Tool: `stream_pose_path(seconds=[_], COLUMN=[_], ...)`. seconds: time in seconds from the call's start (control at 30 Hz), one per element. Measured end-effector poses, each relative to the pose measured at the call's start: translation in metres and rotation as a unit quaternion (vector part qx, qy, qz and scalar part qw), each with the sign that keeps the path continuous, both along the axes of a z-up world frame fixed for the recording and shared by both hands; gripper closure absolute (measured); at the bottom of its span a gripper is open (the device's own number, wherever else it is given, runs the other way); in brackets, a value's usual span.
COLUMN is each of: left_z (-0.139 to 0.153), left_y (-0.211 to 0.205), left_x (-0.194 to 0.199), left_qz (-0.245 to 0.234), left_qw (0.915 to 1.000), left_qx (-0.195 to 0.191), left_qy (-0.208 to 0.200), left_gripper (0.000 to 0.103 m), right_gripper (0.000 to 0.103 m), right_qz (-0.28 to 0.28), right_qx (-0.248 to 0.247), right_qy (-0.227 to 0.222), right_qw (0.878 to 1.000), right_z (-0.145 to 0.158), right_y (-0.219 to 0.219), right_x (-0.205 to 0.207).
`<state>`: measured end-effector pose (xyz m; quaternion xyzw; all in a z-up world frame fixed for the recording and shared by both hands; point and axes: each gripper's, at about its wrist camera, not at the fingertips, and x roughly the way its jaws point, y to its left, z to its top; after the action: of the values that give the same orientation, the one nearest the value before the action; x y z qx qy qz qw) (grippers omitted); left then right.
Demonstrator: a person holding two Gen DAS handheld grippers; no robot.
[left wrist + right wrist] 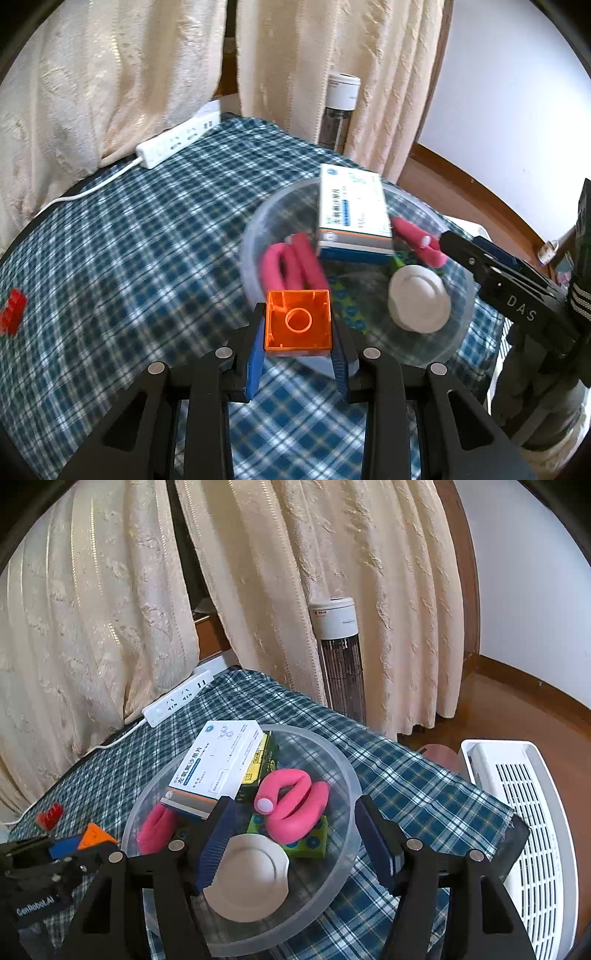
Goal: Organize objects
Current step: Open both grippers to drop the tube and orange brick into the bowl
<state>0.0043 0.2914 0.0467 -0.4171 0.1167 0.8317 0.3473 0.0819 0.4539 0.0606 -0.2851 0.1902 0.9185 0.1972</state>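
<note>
My left gripper (297, 332) is shut on an orange toy brick (298, 320), hollow side towards the camera, just at the near rim of a clear plastic bowl (248, 236). The bowl holds a white and blue medicine box (352, 206), pink foam rollers (291, 266) and a white round lid (419, 299). My right gripper (295, 834) hangs open over the bowl (347, 768), its pads on either side of the lid (251, 878) and rollers (295, 805) without touching them. A green patterned block (308, 840) lies under the rollers. A red brick (11, 312) sits on the cloth far left.
The table wears a blue checked cloth (147, 240). A white power strip (177, 140) with its cord lies at the far edge by cream curtains. A tower heater (338, 653) stands behind the table, and a white slatted appliance (528, 830) sits beside its right edge.
</note>
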Motion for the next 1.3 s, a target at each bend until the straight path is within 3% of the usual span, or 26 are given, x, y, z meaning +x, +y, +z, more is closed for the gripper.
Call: stream_pose_path(seconds=[0.3, 0.37, 0.43, 0.7, 0.93, 1.3], left_z=[-0.005, -0.008, -0.010, -0.012, -0.007, -0.010], left_y=[0.031, 0.035, 0.036, 0.026, 0.011, -0.013], left_x=[0.008, 0.007, 0.005, 0.002, 0.005, 0.001], left_qz=[-0.025, -0.026, -0.026, -0.012, -0.002, 0.028], left_qw=[0.9997, 0.9995, 0.9992, 0.9990, 0.9998, 0.9993], left_qx=[-0.004, -0.005, 0.000, 0.007, 0.008, 0.011], left_qy=[-0.006, -0.017, -0.030, -0.041, -0.021, -0.020], left_gripper=[0.070, 0.062, 0.047, 0.047, 0.045, 0.044], right_gripper=[0.033, 0.033, 0.033, 0.033, 0.029, 0.028], right_qz=[-0.006, -0.007, -0.007, -0.011, -0.015, -0.012], right_qx=[-0.015, -0.019, -0.024, -0.031, -0.030, -0.026], right_qy=[0.004, 0.003, 0.003, 0.004, 0.009, 0.014], right_qw=[1.000, 1.000, 1.000, 0.999, 0.999, 0.999], right_z=[-0.005, -0.007, -0.009, -0.010, -0.008, -0.002], right_y=[0.007, 0.008, 0.010, 0.010, 0.007, -0.003], right_x=[0.003, 0.003, 0.004, 0.004, 0.005, 0.007])
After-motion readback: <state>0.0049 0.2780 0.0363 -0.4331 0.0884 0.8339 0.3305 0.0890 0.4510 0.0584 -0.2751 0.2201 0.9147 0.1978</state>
